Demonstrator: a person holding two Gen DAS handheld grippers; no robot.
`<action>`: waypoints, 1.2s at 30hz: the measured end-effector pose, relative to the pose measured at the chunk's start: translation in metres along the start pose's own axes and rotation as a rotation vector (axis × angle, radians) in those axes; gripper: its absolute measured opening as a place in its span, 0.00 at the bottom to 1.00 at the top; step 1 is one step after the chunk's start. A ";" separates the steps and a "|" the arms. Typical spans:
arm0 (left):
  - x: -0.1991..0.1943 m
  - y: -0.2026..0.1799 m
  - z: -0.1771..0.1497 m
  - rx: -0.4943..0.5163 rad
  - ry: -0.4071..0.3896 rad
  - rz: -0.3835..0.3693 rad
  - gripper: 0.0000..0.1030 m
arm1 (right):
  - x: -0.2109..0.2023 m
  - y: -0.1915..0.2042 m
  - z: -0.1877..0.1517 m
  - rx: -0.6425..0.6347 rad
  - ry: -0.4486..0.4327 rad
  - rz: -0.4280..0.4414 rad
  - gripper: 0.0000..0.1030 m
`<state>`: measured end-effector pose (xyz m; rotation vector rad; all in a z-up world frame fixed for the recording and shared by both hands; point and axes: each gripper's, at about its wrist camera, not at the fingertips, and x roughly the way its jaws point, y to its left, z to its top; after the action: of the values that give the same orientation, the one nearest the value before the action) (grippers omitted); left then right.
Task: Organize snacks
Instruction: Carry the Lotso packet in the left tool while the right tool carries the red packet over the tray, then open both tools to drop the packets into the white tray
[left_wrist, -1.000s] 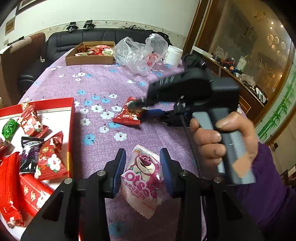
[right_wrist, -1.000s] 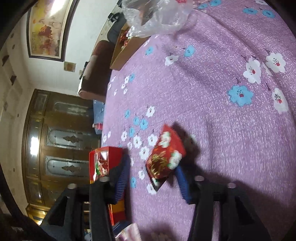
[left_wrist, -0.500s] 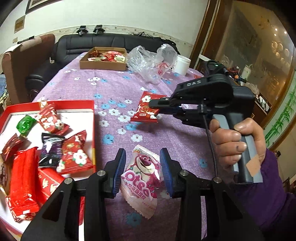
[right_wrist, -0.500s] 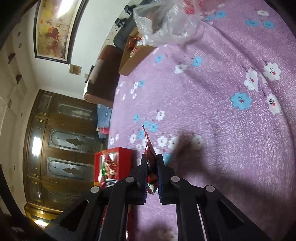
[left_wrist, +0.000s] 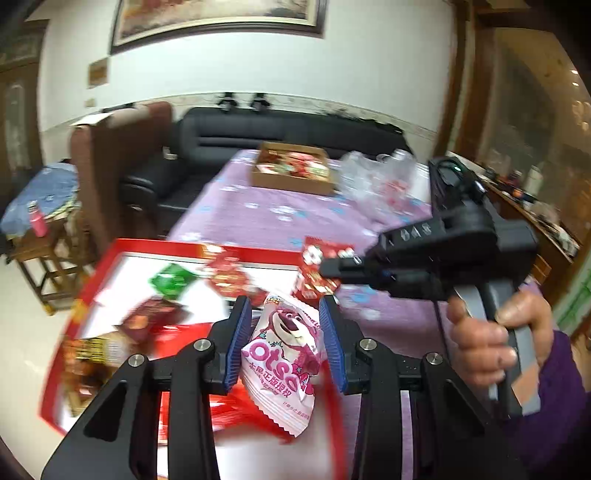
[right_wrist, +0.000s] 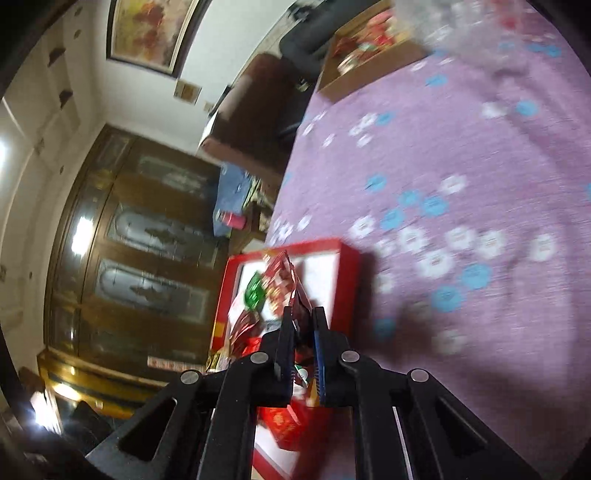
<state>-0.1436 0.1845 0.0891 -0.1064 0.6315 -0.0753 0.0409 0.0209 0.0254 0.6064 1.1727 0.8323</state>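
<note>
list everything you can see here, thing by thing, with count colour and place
red tray: one, red rim, white floor, on the near left of the table
loose snacks in tray: several, mostly red, one green; blurred, exact count unclear
pink bear packet: one, pink and white, between the left gripper's fingers
red packet: one, red with white flowers, clamped by the right gripper
cardboard box: one, brown, far end, holding snacks
plastic bag: one, clear, right of the box
tablecloth: purple, flowered
sofa: black, behind the table
left gripper: black, blue pads
right gripper: black, shut
hand: one, purple sleeve
</note>
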 end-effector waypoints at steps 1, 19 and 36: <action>0.000 0.010 0.000 -0.020 -0.003 0.018 0.35 | 0.007 0.006 -0.002 -0.013 0.012 -0.004 0.08; 0.021 0.061 -0.014 -0.030 0.012 0.343 0.72 | 0.023 0.056 -0.022 -0.261 -0.068 -0.209 0.51; -0.006 -0.024 -0.011 0.094 -0.031 0.380 0.81 | -0.088 0.029 -0.079 -0.359 -0.305 -0.402 0.71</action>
<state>-0.1562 0.1606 0.0865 0.1045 0.6069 0.2632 -0.0553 -0.0354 0.0730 0.1805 0.8023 0.5610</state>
